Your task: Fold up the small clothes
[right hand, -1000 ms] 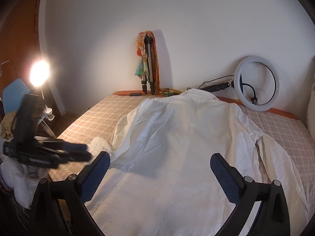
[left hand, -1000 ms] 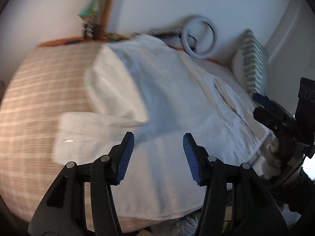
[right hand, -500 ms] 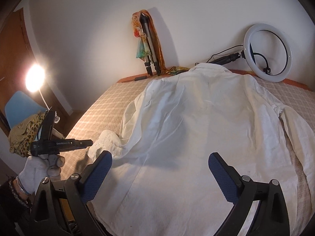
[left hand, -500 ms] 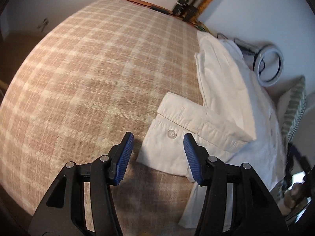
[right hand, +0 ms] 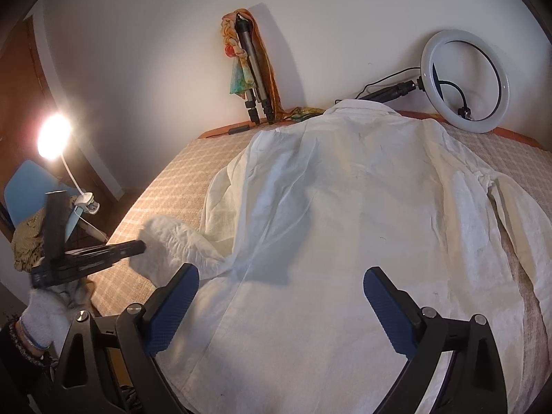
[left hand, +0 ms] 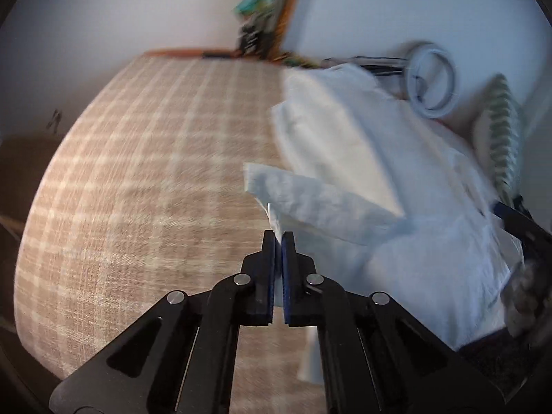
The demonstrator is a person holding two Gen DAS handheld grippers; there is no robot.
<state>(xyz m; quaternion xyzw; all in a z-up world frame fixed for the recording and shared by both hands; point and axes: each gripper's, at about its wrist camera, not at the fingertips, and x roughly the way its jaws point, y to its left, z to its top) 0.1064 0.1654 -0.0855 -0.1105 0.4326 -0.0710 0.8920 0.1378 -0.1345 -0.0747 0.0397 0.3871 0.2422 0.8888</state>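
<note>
On the checked bed (right hand: 165, 186): white shirt (right hand: 345, 241), back up, spread flat. Left tool (left hand: 278, 238) clamped on the sleeve cuff (left hand: 272, 186), lifted. Right tool (right hand: 281, 296) agape, holding nothing, above the hem. Risk: thin pinch slips; unpinned body drags, fold skews.

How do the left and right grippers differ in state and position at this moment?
The left gripper is shut on the cuff of the white shirt, while the right gripper is wide open and holds nothing. The left gripper sits at the shirt's side over the checked bedspread; the right gripper hangs above the shirt's lower back panel. Both have black frames with blue pads.
</note>
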